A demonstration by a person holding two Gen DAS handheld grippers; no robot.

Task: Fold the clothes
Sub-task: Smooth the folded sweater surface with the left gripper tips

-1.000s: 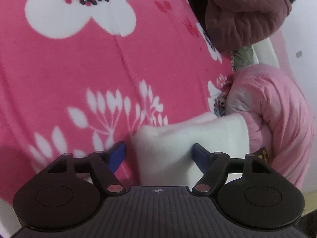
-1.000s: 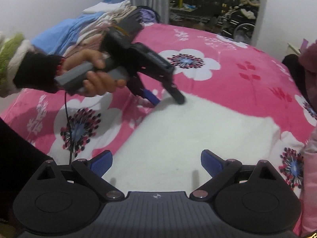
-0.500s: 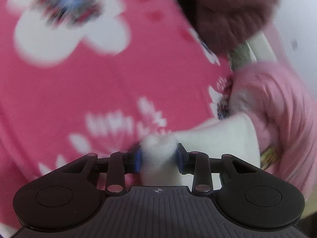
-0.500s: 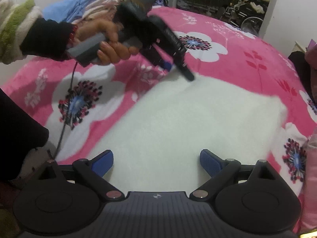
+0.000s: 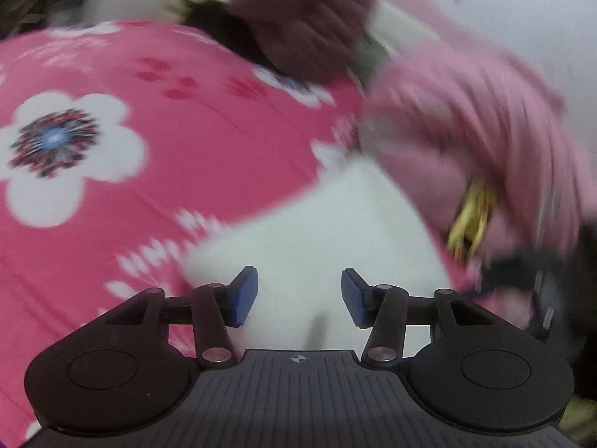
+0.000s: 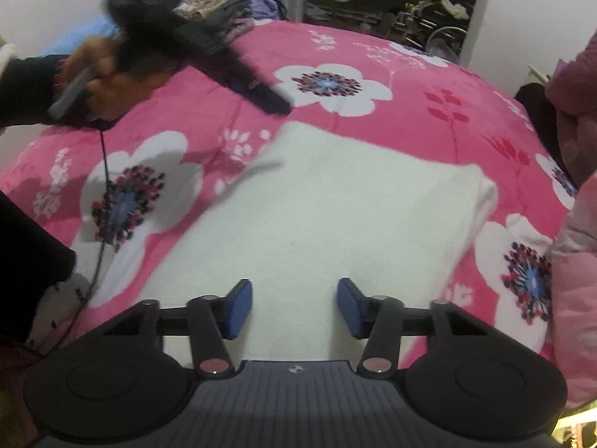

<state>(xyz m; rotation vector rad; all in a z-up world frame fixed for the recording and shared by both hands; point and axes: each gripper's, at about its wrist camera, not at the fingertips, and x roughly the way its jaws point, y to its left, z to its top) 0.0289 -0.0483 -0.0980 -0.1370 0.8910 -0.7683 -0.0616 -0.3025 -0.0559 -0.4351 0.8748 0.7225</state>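
White fleece garment (image 6: 328, 216) spread flat on a pink flowered bedspread (image 6: 410, 86), lying as a broad rectangle with what looks like a doubled edge at 3 o'clock. Right gripper (image 6: 294, 308) poised low over the near hem at 6 o'clock, jaws parted, nothing between them. Left gripper (image 6: 209, 56), blurred with motion in a hand (image 6: 97, 89), raised above the bedspread at 10 o'clock, clear of the cloth's far corner; from its own wrist view (image 5: 298, 296), jaws apart, white fleece (image 5: 335, 231) below but not pinched. Pink padded jacket (image 5: 466, 130) and maroon jacket (image 5: 309, 18) heaped at 1 o'clock. Judged partway: possibly folded over once, but too wide to count as finished; further folds likely needed to make a compact bundle.
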